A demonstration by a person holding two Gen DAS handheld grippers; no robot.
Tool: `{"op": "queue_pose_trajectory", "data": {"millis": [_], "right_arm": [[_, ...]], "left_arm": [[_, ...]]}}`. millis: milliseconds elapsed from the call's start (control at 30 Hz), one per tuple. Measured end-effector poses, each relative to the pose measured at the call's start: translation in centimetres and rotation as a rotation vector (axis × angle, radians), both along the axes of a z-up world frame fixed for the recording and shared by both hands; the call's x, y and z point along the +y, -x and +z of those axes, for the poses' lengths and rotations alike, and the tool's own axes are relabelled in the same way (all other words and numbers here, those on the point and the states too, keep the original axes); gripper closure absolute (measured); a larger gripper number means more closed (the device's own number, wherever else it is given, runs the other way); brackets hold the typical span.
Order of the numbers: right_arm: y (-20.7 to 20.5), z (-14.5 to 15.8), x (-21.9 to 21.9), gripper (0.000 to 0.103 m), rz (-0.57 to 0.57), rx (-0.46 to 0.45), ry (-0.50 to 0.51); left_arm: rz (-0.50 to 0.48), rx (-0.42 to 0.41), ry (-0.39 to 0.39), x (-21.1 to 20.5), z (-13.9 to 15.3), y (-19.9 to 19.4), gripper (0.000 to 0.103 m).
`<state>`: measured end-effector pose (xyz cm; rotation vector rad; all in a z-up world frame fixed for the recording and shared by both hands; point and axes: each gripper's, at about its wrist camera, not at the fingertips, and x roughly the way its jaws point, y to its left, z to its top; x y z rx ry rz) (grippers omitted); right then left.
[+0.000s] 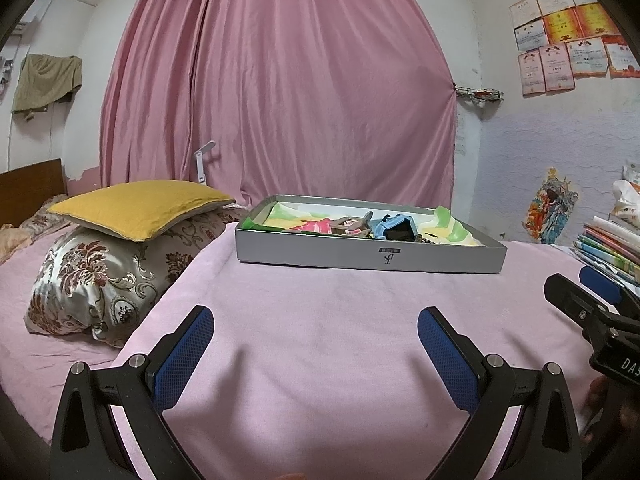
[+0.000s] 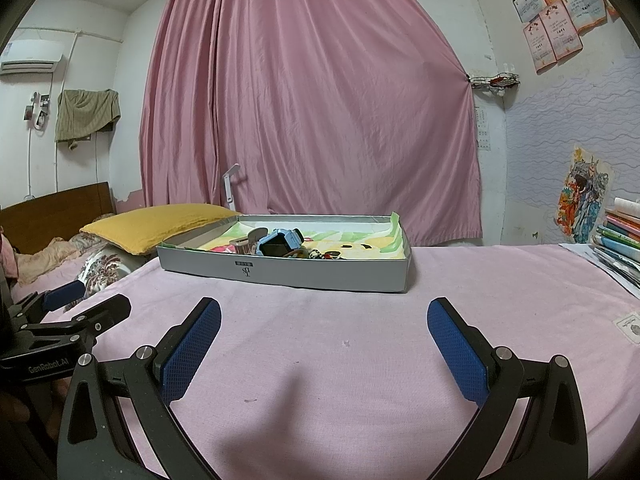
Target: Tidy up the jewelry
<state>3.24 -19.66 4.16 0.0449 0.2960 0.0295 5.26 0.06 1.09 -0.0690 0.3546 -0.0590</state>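
Left gripper (image 1: 316, 340) and right gripper (image 2: 324, 332) both spread wide, held nothing, hovered over pink blanket (image 2: 340, 360). Jewelry with blue watch (image 2: 280, 243) sat in grey box (image 2: 288, 274) ahead; pink curtain (image 2: 312, 100) behind

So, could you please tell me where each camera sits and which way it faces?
Left wrist: on the left gripper, low over the pink bedspread, facing the gray box and curtain; its open fingers show, the right gripper at right.
Right wrist: on the right gripper, facing likewise; its open fingers show, the left gripper at left.
Shared: box, curtain, yellow pillow.
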Motion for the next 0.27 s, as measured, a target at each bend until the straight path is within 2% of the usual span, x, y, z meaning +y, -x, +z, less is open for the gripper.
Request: {"op": "queue_pose_trajectory", "data": {"millis": [267], "right_arm": [[-0.35,-0.02,0.26,0.002,0.003,0.002,0.005]], "left_arm": [[0.011,-0.004,-0.023,-0.35,0.00,0.01,0.001]]}}
